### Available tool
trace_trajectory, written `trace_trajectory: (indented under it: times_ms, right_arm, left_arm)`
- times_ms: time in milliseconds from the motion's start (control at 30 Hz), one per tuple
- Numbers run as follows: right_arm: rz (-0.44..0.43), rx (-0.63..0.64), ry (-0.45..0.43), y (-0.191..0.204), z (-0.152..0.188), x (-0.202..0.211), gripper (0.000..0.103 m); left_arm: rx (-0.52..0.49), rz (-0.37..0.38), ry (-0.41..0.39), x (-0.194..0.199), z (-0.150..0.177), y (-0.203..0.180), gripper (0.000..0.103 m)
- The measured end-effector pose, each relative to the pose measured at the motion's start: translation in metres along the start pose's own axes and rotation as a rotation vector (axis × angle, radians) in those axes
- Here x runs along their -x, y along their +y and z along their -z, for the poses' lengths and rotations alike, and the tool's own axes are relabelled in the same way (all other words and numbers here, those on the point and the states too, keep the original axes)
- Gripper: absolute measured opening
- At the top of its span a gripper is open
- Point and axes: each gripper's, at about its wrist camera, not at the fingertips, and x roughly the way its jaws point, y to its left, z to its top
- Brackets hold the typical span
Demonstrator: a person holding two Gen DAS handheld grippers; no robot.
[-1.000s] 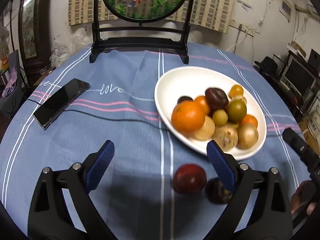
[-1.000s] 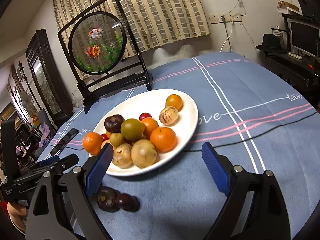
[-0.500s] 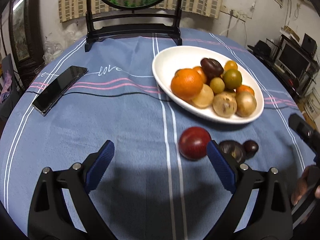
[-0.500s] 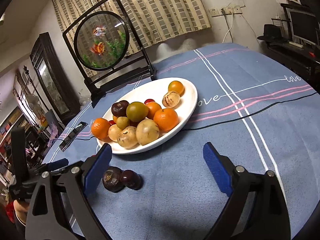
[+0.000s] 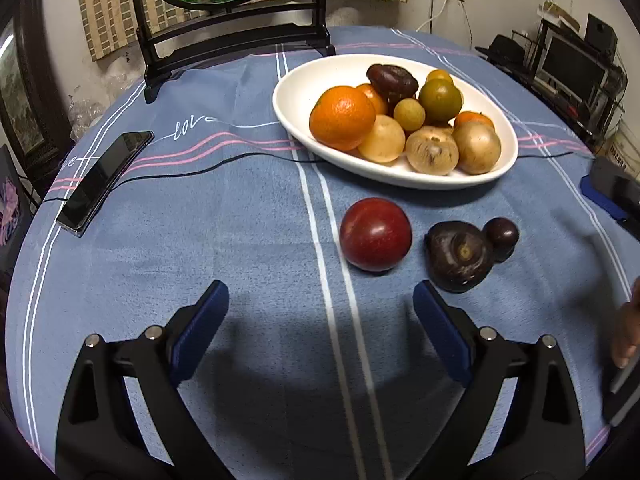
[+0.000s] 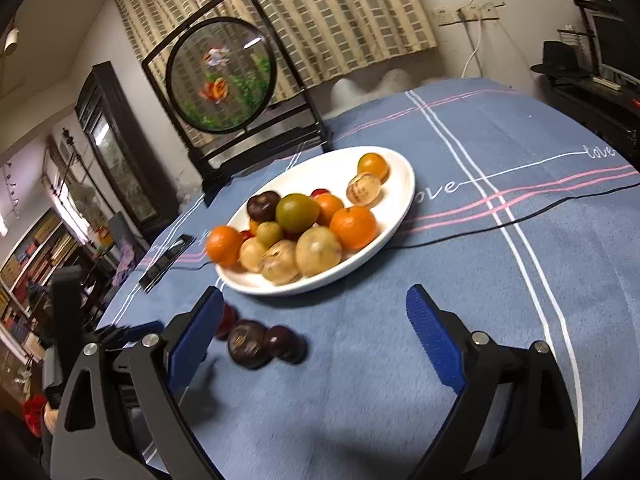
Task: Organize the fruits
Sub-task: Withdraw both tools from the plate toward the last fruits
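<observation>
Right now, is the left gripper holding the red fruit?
No. The left gripper is open and empty, and the red fruit lies on the tablecloth ahead of its fingertips.

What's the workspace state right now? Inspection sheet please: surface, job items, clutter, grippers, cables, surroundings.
Surface: round table under a blue tablecloth with white and pink stripes.
Job's things: white plate heaped with oranges, tan, green and dark fruit. Three fruits lie off it on the cloth: red fruit, dark wrinkled fruit, and small dark fruit touching it.
Clutter: black phone lying flat, left of the plate.
Grippers: left gripper open, empty, short of the red fruit; right gripper open, empty.
Cables: thin black cable runs across the cloth and passes behind the plate.
Surroundings: framed round goldfish screen, checked curtain, hat on a side unit.
</observation>
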Motion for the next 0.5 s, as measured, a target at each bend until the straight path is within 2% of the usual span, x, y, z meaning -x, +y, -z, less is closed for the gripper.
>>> trace_trajectory:
  times_ms: [167, 333, 433, 500]
  right_arm:
    - [0.017, 0.163, 0.048, 0.016, 0.008, 0.01, 0.093]
    - [0.014, 0.198, 0.057, 0.015, 0.013, 0.019, 0.093]
    - [0.011, 0.2, 0.054, 0.013, 0.013, 0.024, 0.093]
    - [0.01, 0.204, 0.06, 0.012, 0.013, 0.026, 0.093]
  left_arm:
    - [-0.031, -0.017, 0.025, -0.011, -0.006, -0.003, 0.095]
    - [-0.107, -0.035, 0.039, -0.023, -0.014, -0.018, 0.093]
    - [-0.137, -0.03, 0.028, -0.027, -0.018, -0.024, 0.083]
    - [-0.156, -0.002, 0.023, -0.028, -0.021, -0.027, 0.068]
